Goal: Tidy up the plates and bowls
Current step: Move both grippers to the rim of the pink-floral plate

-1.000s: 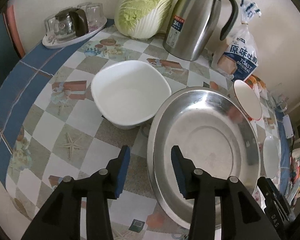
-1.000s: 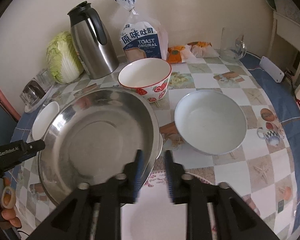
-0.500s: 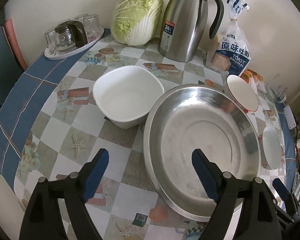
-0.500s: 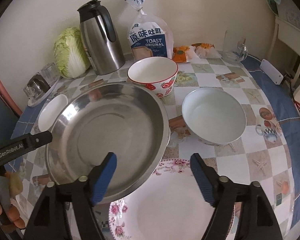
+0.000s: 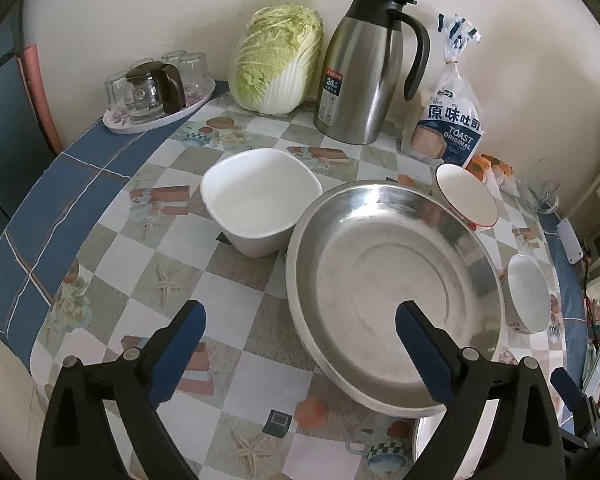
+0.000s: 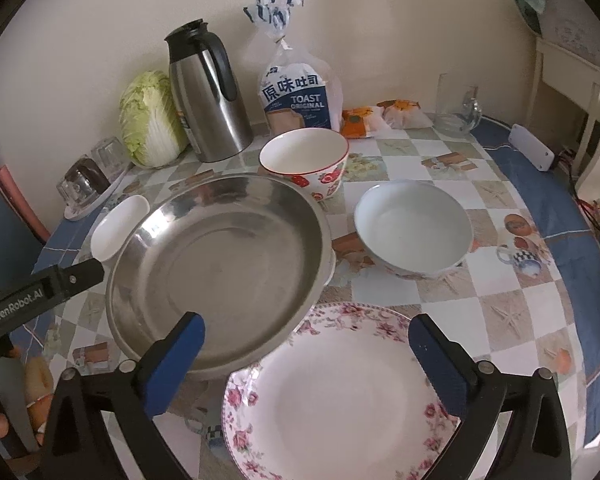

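The left tongs (image 5: 296, 332) and the right tongs (image 6: 306, 340) are both opening at this moment, and nothing is pressed between the blue pads of either one; each pair hangs empty above the checked tablecloth surface (image 5: 156, 280).

The large round stainless-steel basin (image 5: 392, 280) lies in the middle of the surface, between the two tools. In the left wrist view its near-left rim passes between the spread fingers, with one pad over the metal and the other over the cloth. In the right wrist view the same basin (image 6: 220, 264) lies ahead and to the left, and its near edge seems to rest on the rim of the white plate with pink flower border (image 6: 340, 392). This overlap I cannot confirm, because the fingers cover part of it.

The floral plate sits directly under the right tongs, so I judge the right hand the nearer one to it. The white square bowl (image 5: 260, 204) stands just left of the basin and close ahead of the left tongs, so the left hand is nearer there. The red-rimmed bowl with strawberry pattern (image 6: 304, 160) and the plain white round bowl (image 6: 414, 228) stand farther back, on the right side.
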A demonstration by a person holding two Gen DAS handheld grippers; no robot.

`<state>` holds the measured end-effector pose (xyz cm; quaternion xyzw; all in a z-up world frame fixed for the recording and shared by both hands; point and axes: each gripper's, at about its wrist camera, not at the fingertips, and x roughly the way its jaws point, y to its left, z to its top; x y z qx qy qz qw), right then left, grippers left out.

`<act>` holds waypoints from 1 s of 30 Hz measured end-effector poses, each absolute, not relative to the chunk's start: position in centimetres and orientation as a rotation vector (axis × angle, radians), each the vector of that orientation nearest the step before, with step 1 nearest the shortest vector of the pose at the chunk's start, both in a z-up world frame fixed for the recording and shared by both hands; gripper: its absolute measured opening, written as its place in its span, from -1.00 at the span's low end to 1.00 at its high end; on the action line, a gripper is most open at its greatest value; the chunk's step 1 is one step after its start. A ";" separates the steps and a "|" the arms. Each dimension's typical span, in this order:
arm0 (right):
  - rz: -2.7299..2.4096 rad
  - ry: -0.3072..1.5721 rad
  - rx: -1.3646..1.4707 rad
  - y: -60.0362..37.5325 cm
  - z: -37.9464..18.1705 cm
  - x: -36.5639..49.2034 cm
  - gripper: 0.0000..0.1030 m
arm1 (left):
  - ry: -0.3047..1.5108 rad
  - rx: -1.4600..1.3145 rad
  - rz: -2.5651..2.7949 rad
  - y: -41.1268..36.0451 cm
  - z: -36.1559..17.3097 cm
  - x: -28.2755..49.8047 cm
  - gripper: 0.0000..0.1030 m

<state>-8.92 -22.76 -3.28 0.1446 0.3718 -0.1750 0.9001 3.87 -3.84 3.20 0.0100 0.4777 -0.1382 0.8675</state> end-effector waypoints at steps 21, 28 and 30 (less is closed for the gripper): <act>-0.357 0.744 0.312 -21.9 -2.9 -12.7 1.00 | 0.995 -0.006 -0.282 -2.0 2.7 -0.1 0.87; -0.346 0.759 0.308 -21.7 -3.3 -13.6 1.00 | 1.006 0.038 -0.334 -3.3 2.2 -1.5 0.87; -0.352 0.763 0.304 -21.7 -3.4 -13.8 1.00 | 1.008 0.045 -0.343 -3.7 2.2 -1.8 0.87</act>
